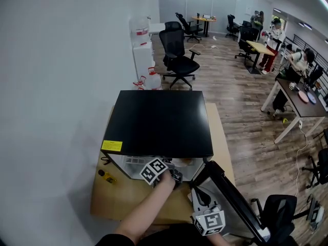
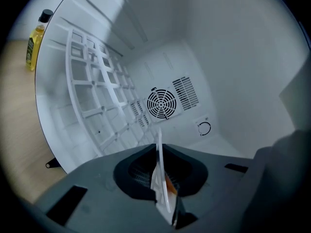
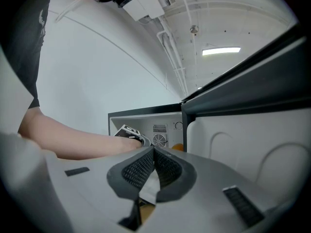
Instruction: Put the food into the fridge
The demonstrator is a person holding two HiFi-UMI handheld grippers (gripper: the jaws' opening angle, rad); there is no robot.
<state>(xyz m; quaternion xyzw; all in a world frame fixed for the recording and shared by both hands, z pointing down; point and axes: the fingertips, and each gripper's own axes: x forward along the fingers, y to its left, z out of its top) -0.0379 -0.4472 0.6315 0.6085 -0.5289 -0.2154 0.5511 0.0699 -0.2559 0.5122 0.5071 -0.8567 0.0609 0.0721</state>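
A black mini fridge (image 1: 159,122) stands on a wooden table (image 1: 128,201), its door (image 1: 233,199) swung open to the right. My left gripper (image 1: 174,174) reaches into the fridge opening. In the left gripper view it (image 2: 160,176) is shut on the thin white edge of a food item (image 2: 159,178) with an orange patch, pointing at the white interior, the wire shelf (image 2: 97,96) and the back fan (image 2: 163,103). My right gripper (image 1: 197,192) hangs lower beside the door, jaws (image 3: 153,152) shut with nothing held. It faces the opening, with the left gripper (image 3: 130,133) and something orange (image 3: 178,147) in sight.
A yellow oil bottle (image 1: 106,177) lies on the table left of the fridge, also seen as the bottle (image 2: 36,40). A white wall runs along the left. Behind the fridge stand water jugs (image 1: 145,50), an office chair (image 1: 177,58), and desks with people at the far right.
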